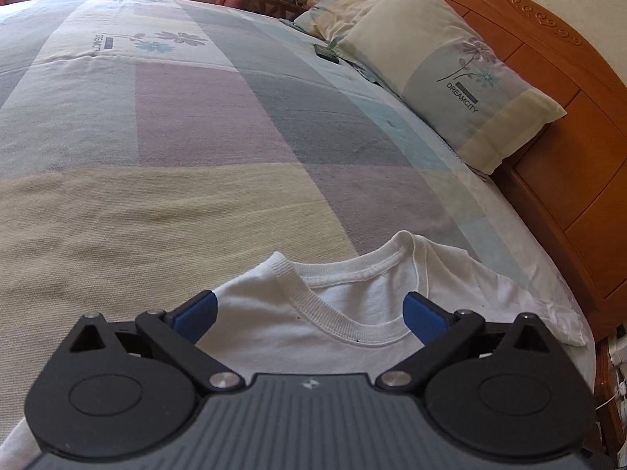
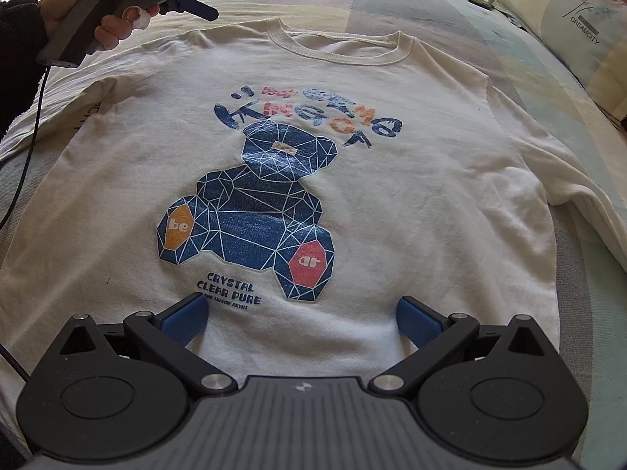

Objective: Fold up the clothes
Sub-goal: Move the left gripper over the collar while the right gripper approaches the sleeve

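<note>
The tee (image 2: 392, 203) is spread flat, print up, on the bed (image 1: 156, 203), its length running collar-to-hem. Left gripper (image 1: 309, 313) is parked over the collar, right gripper (image 2: 301, 317) nearer the hem; both gaping, nothing held.

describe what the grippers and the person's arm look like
Both grippers, left and right, share a ribbed grey body, black linkage arms with silver pivot pins, and blue finger pads. The hand wears a dark fuzzy sleeve; a black cable trails from its grey handle.
</note>
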`<state>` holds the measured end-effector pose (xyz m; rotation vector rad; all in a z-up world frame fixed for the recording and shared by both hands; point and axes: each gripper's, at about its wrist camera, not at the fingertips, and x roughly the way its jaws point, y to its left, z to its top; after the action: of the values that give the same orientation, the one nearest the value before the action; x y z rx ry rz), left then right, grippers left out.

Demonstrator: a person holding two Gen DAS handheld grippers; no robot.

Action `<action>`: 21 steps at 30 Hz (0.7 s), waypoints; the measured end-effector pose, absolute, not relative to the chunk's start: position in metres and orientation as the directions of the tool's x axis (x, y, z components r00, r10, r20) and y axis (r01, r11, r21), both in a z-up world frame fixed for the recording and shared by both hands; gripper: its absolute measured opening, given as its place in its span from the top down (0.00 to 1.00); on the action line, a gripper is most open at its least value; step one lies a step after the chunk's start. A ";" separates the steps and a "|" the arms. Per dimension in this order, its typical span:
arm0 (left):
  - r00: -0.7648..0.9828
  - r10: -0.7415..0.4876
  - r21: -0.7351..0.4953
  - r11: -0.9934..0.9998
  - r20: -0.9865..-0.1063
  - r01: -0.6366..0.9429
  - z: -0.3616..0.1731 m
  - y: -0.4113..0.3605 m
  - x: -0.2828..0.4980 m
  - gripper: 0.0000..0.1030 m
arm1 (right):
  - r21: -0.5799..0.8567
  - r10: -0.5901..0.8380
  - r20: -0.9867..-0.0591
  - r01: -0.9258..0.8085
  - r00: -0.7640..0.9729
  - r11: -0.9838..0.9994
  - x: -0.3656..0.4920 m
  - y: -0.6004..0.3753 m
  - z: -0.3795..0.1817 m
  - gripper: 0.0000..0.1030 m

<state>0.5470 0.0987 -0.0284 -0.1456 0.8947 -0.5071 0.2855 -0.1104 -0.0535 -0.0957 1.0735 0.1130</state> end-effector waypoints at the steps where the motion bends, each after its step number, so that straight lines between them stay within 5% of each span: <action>1: 0.520 -0.476 -0.318 0.875 -0.709 0.366 -0.026 0.097 0.544 0.02 | -0.024 0.045 -0.882 -0.139 0.469 0.990 0.286 -0.110 -0.053 0.00; 10: 0.552 -0.434 -0.224 0.886 -0.712 0.407 -0.003 0.082 0.519 0.04 | -0.022 0.043 -0.872 -0.127 0.487 0.992 0.282 -0.110 -0.053 0.00; 21: 0.466 -0.404 -0.204 0.883 -0.787 0.422 -0.012 0.072 0.391 0.04 | -0.019 0.086 -0.832 -0.182 0.549 0.983 0.272 -0.115 -0.055 0.00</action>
<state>0.3915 0.0720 -0.0123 0.0208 0.9609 -0.5070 0.2718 -0.1149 -0.0552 -0.1071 0.9777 0.1590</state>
